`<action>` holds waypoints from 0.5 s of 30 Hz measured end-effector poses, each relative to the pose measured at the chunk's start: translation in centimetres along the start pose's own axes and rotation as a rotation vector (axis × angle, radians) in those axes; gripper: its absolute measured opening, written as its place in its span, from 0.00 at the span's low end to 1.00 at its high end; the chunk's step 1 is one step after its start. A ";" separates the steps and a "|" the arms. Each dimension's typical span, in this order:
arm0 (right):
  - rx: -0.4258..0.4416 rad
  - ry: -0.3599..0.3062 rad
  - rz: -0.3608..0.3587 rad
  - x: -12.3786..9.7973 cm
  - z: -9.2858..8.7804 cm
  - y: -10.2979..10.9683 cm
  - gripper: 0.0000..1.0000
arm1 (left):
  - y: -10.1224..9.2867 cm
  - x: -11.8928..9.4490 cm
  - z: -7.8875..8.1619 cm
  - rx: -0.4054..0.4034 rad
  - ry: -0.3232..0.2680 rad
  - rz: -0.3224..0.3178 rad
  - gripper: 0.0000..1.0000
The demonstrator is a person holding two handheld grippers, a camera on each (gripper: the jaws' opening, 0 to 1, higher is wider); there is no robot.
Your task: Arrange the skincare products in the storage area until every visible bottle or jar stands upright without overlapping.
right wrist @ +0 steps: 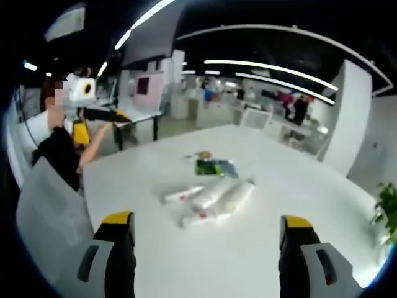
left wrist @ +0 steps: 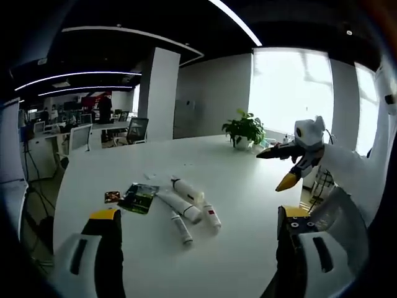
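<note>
I hold both grippers above the near edge of the large white desk (left wrist: 248, 186), and nothing sits between either pair of jaws. My left gripper (left wrist: 201, 220) is spread wide, its yellow-tipped black jaws far apart over bare desktop. My right gripper (right wrist: 208, 226) is released the same way; it also comes into the left gripper view from the right, raised over the desk's right edge.

The white plastic skincare tubes (left wrist: 186, 202) lie flat in a loose cluster near the middle of the desk, some touching, none upright. Just beside them, toward the desk's left edge in the left gripper view, lies a flat dark green packet (left wrist: 138, 197) and a small dark square sachet (left wrist: 112, 197). A potted green plant (left wrist: 243, 130) stands at the desk's far edge.

In the right gripper view the tubes (right wrist: 214, 200) lie ahead of my jaws, the green packet (right wrist: 211, 166) beyond them.
</note>
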State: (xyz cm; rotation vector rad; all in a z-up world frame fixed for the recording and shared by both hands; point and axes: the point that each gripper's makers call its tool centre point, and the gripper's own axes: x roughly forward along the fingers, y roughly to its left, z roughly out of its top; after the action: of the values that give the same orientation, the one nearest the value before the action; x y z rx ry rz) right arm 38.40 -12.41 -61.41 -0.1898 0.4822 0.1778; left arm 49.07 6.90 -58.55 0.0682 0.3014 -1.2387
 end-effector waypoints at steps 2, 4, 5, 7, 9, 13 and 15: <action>-0.001 0.000 0.000 0.2 0.1 -0.1 0.96 | 0.5 0.3 0.1 -0.002 0.000 -0.003 0.99; -0.004 0.003 0.000 0.3 0.1 -0.2 0.96 | 0.9 0.6 0.1 -0.003 0.001 -0.006 0.99; -0.005 0.004 0.000 0.4 0.1 -0.3 0.96 | 1.0 0.7 0.1 -0.002 0.002 -0.007 0.99; -0.005 0.007 0.001 0.5 0.1 -0.3 0.96 | 1.2 0.8 0.1 -0.001 0.003 -0.008 0.99; -0.007 0.008 0.003 0.7 0.1 -0.4 0.96 | 1.3 1.0 0.1 -0.006 0.004 -0.009 0.99; -0.007 0.012 0.005 1.0 0.2 -0.6 0.96 | 0.9 1.3 -0.2 -0.007 0.013 -0.017 0.99; -0.007 0.013 0.004 1.2 0.2 -0.7 0.96 | 0.8 1.5 -0.2 -0.006 0.016 -0.018 0.99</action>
State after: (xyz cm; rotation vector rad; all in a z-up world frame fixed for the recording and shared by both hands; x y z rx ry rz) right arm 39.66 -12.89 -61.70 -0.1972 0.4954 0.1828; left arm 50.24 5.88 -59.22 0.0702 0.3209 -1.2556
